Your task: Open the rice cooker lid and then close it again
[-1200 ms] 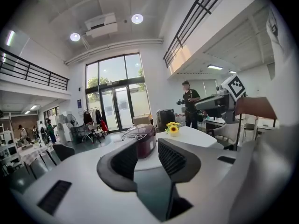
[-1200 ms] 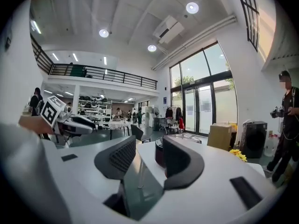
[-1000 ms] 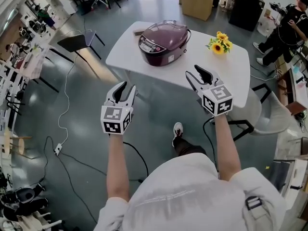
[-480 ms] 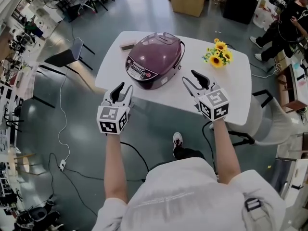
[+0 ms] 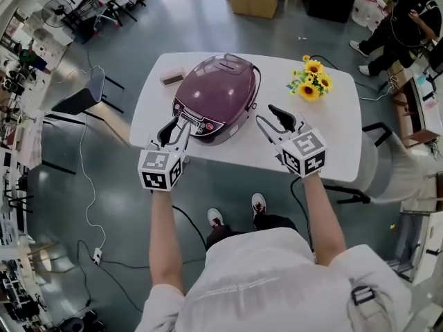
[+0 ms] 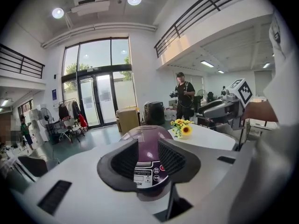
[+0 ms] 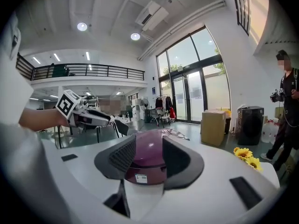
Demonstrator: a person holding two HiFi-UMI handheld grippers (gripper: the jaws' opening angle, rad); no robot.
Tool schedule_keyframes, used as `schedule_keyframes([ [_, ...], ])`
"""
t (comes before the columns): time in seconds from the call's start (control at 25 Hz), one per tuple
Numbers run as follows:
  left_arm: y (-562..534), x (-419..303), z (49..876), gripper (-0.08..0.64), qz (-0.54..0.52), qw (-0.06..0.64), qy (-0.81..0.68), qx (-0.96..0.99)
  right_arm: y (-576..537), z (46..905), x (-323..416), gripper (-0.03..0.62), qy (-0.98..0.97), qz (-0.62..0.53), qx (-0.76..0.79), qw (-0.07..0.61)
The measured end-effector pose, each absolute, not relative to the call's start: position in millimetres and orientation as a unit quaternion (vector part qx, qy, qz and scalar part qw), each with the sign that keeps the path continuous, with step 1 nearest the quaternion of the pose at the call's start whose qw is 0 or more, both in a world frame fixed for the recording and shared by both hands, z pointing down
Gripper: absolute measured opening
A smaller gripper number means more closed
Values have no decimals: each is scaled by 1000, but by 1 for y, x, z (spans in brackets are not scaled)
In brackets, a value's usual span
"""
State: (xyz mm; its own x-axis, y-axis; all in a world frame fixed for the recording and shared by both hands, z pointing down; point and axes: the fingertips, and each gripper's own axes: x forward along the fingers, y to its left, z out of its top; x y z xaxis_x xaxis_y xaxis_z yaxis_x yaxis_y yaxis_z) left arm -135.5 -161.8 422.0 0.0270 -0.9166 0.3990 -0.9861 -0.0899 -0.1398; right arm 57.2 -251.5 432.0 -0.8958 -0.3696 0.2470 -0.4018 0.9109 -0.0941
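Note:
A purple rice cooker (image 5: 216, 97) with its lid down stands on the white table (image 5: 346, 133); its control panel (image 5: 196, 115) faces me. My left gripper (image 5: 174, 129) hovers open just in front of that panel, nothing between its fingers. In the left gripper view the cooker (image 6: 145, 139) shows beyond the open left gripper (image 6: 148, 160). My right gripper (image 5: 274, 120) is open at the cooker's right side, apart from it. The right gripper view frames the cooker (image 7: 150, 157) between the parted fingers of the right gripper (image 7: 148, 163).
A bunch of yellow sunflowers (image 5: 310, 79) lies at the table's far right. A small dark block (image 5: 172, 79) sits at the far left of the table. A chair (image 5: 82, 97) stands left of the table, another (image 5: 377, 164) at its right. A person (image 5: 394, 16) stands at the back right.
Both grippers have come forward to the table: the left now reaches the cooker's front panel, the right is beside the cooker. I have stepped closer to the table.

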Motion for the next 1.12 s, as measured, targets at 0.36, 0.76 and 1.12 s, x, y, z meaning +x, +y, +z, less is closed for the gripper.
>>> schedule_keyframes([
  [0.36, -196, -169, 441, 144, 219, 86, -584, 777, -238, 447, 27, 190, -949, 102, 277, 114],
  [0.76, -211, -195, 463, 144, 238, 94, -500, 828, -211, 466, 9, 190, -911, 139, 370, 114],
  [1.12, -216, -186, 494, 137, 259, 119, -470, 836, -199, 488, 12, 189, -896, 163, 392, 127],
])
